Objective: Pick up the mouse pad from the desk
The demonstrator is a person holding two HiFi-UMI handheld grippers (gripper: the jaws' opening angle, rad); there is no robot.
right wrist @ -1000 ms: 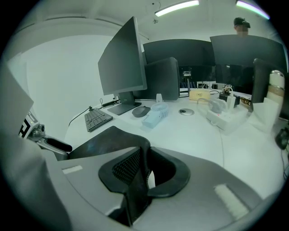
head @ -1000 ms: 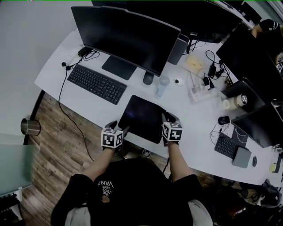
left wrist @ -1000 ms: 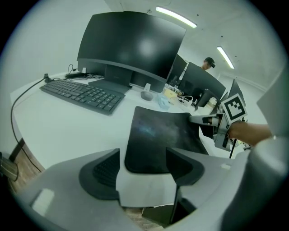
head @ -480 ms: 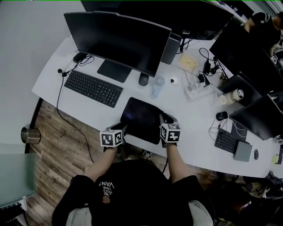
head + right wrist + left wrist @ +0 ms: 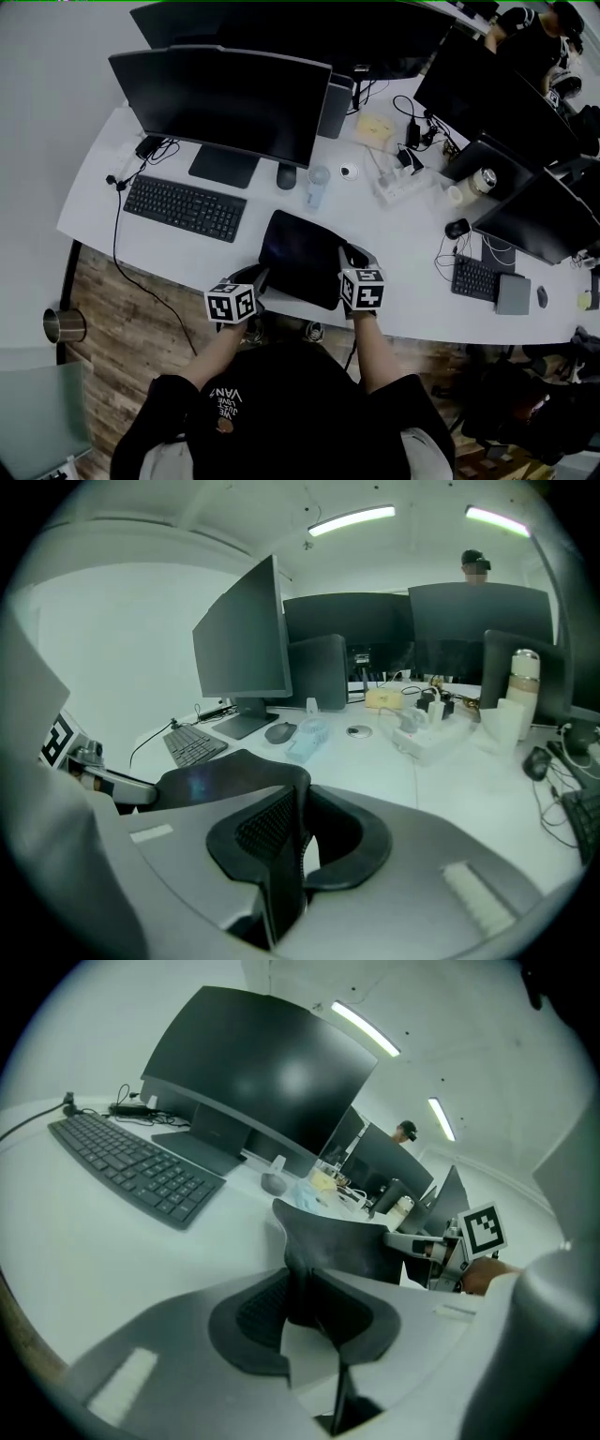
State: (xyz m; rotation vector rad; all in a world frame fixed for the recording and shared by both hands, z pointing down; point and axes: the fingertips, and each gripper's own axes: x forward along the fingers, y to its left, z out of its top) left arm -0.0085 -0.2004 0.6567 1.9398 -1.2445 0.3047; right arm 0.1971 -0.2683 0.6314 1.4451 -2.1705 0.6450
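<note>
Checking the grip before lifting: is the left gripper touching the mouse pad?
Touching. The left gripper view shows the left gripper, jaws just closing, pinching the mouse pad by its edge.

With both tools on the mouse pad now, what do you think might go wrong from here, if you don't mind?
Both the left tool and right tool have just been closing on thin edges of the mouse pad. The limp pad bows between them, so an edge may slip free as it lifts. Its far edge may also swing into the mouse beyond it.
</note>
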